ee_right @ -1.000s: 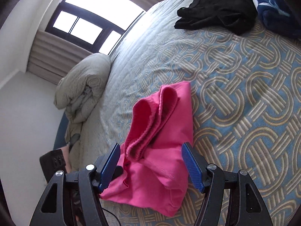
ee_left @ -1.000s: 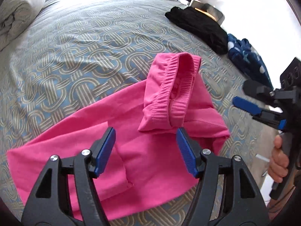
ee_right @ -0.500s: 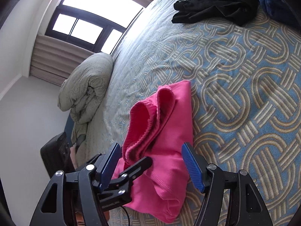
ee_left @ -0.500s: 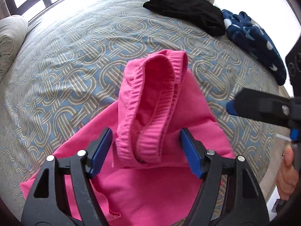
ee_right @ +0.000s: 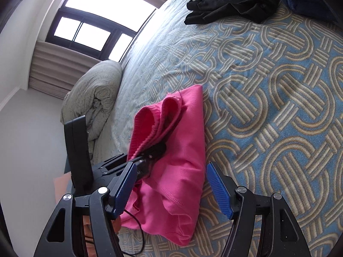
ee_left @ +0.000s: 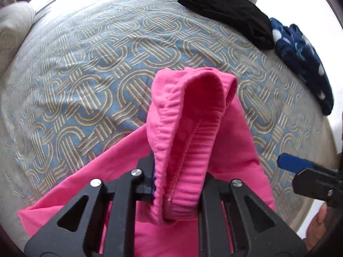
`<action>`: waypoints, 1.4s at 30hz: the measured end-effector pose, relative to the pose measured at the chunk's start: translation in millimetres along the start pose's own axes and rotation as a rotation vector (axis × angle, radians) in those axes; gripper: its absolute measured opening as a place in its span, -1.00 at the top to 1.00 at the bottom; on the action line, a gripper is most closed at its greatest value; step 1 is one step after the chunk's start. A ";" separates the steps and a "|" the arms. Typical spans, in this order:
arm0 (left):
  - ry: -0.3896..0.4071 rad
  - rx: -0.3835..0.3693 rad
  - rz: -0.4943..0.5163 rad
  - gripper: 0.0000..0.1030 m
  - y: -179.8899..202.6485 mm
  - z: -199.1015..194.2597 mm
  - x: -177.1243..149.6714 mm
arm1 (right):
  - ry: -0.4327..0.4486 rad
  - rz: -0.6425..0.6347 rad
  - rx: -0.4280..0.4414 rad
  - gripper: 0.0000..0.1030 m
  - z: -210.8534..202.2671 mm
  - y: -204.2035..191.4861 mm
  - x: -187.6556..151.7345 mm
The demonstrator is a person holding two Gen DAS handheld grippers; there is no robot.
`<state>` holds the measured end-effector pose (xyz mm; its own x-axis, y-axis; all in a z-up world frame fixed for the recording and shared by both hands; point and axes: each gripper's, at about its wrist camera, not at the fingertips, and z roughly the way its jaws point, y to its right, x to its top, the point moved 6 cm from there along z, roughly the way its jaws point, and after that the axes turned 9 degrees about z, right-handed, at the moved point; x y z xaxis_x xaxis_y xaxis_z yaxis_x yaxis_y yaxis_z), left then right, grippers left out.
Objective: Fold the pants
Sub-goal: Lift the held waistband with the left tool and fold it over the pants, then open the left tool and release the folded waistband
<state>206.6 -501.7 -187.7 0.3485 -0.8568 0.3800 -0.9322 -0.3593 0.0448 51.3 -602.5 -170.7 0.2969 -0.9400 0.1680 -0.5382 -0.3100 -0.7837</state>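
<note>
Closing left gripper (ee_left: 178, 184) on pink pants (ee_left: 188, 115) waistband | right gripper (ee_right: 171, 190) fingers apart | black garment (ee_left: 229, 10) far

Left gripper (ee_left: 178, 189): matte black plastic arms with triangular cut-outs, 3 round silver screws showing, a sliver of blue pad at the left finger. Right gripper (ee_right: 171, 189): same black frame, 4 silver screws, 2 ribbed blue pads (ee_right: 218, 190). Thin black cable (ee_right: 137, 231) looping beneath the left tool's body.
</note>
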 end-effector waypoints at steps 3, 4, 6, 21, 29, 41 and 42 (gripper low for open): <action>0.024 -0.206 -0.199 0.73 -20.0 -24.1 -6.8 | 0.008 -0.021 -0.023 -0.34 -1.5 -1.0 -4.2; 0.036 -0.263 -0.240 0.73 -22.4 -34.6 -10.1 | 0.008 -0.021 -0.026 -0.34 -2.1 -0.7 -5.0; 0.069 -0.353 -0.300 0.73 -27.5 -57.2 -18.1 | 0.005 -0.015 -0.019 -0.34 -2.7 -0.8 -5.7; 0.124 -0.337 -0.536 0.73 -102.9 -133.4 -167.1 | -0.057 -0.245 -0.056 -0.35 14.0 -67.8 -46.5; 0.138 -0.328 -0.561 0.73 -127.4 -124.9 -177.3 | -0.160 -0.334 -0.093 -0.35 57.2 -98.3 -89.6; 0.159 -0.245 -0.643 0.66 -199.1 -125.6 -222.1 | -0.219 -0.357 -0.130 -0.35 87.2 -113.2 -118.7; 0.138 -0.214 -0.675 0.61 -208.1 -116.0 -233.8 | -0.228 -0.358 -0.134 -0.35 89.5 -113.4 -121.0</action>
<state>307.6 -183.7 -178.7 0.8530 -0.4138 0.3180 -0.5214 -0.7016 0.4857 147.0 -440.8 -155.7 0.6412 -0.7194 0.2670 -0.4627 -0.6400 -0.6134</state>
